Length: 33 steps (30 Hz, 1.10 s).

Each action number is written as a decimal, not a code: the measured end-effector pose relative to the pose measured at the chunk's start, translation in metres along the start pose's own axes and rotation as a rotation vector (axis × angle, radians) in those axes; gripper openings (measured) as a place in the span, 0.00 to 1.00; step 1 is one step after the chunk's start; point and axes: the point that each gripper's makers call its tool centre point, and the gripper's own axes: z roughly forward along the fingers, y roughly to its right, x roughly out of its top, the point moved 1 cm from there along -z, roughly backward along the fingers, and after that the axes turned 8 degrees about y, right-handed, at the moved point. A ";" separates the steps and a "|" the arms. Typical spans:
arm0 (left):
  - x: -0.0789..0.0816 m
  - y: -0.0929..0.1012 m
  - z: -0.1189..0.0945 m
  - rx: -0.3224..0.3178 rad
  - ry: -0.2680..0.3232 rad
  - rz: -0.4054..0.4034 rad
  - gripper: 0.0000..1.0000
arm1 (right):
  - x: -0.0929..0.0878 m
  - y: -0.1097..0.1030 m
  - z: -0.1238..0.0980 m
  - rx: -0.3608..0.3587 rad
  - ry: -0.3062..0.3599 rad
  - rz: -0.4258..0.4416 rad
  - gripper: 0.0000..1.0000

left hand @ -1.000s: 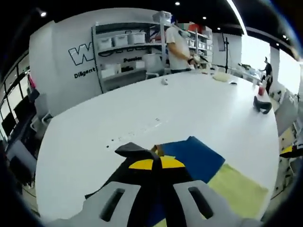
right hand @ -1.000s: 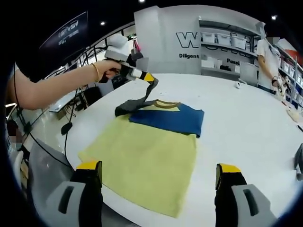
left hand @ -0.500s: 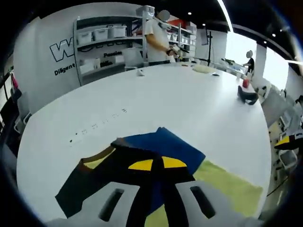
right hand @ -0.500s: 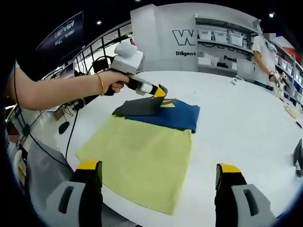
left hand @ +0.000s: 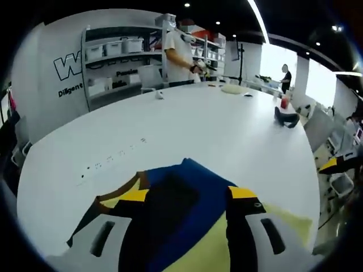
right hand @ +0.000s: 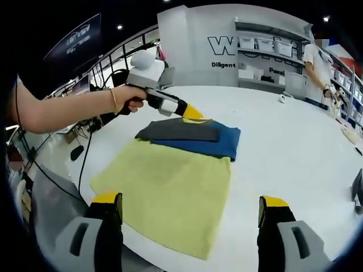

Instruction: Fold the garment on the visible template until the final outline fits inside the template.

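Since the frame half a second back, the left gripper (right hand: 191, 111) has let go of the dark sleeve (right hand: 178, 131): its yellow-tipped jaws, then pinched together on the cloth, now stand apart in the left gripper view (left hand: 187, 195), and the sleeve lies flat across the garment (right hand: 201, 140) instead of hanging in a raised fold. In the right gripper view the left gripper is just above the garment's collar edge, held by a hand (right hand: 126, 97) with a bracelet on the wrist; whether its tips touch the cloth is hard to tell from this angle.

The garment is a blue shirt with dark grey sleeves and a yellow patch at the neck, folded into a narrow band lying along the far edge of the yellow-green template (right hand: 170, 190). The template is a flat rectangular sheet on the white table (right hand: 289, 147), one corner near the table's near rim. The sleeve's left end reaches the garment's left corner (it appears to stay within the template's width).

The right gripper (right hand: 190, 212) is empty, jaws spread wide, hovering over the near edge of the template. A person (right hand: 319, 65) stands by the shelving (right hand: 266, 51) at the far wall.
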 end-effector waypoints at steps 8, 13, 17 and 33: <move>-0.010 -0.010 -0.029 0.013 0.003 -0.016 0.76 | 0.003 0.000 0.001 0.005 0.003 -0.009 0.99; -0.017 -0.018 -0.047 0.030 0.011 -0.033 0.88 | 0.006 0.001 0.003 0.006 0.009 -0.010 0.99; -0.026 -0.024 -0.060 0.042 0.005 -0.041 0.92 | 0.008 0.002 0.003 0.006 0.014 -0.007 0.99; -0.090 -0.068 -0.129 0.173 -0.044 -0.193 0.92 | 0.002 -0.003 0.007 0.036 -0.016 -0.017 0.99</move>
